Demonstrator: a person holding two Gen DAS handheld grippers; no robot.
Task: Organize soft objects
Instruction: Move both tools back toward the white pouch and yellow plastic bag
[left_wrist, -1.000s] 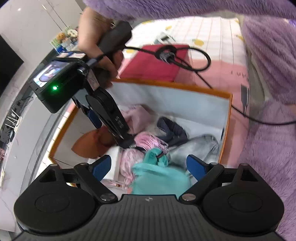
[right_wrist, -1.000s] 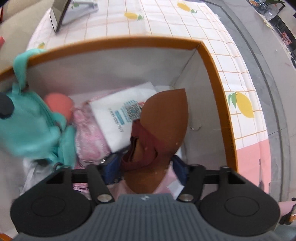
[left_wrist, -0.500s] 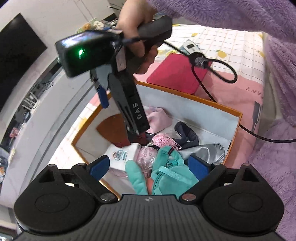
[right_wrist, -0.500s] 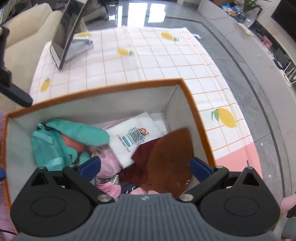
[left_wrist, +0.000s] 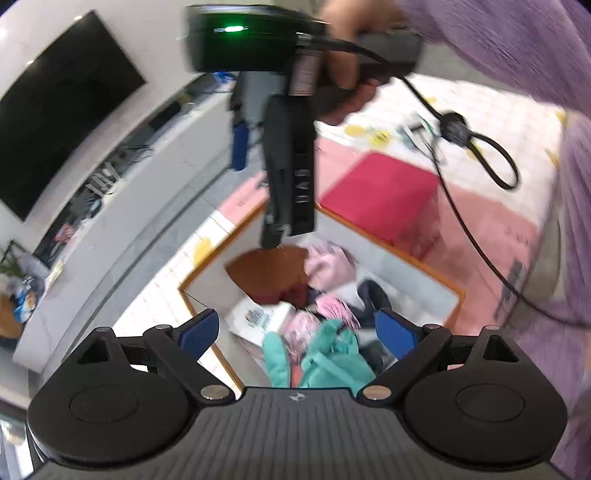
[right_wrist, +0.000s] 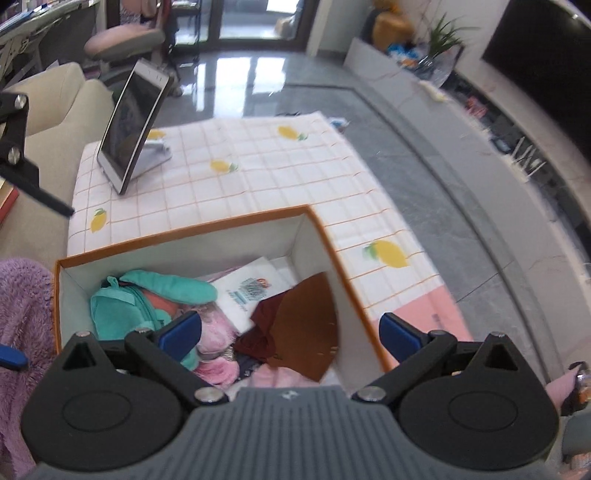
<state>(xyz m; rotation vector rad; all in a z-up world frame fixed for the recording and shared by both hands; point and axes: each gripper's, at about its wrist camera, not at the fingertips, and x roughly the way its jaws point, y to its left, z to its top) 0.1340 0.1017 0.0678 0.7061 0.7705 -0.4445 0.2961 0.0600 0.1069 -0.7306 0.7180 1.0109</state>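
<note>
Inside orange-rimmed box (right_wrist: 325, 236): crumpled teal cloth (right_wrist: 122, 306), pink knit (right_wrist: 218, 332), brown piece (right_wrist: 310, 325) | both jaws spread, empty

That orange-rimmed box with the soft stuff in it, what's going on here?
A person in a fuzzy purple sleeve holds a hand-held gripper in each hand above the orange-rimmed box. Both the left hand-held gripper and the right hand-held gripper are open and empty. A teal pouch, a brown leather piece, pink fabric and a white packet lie inside the box.
</note>
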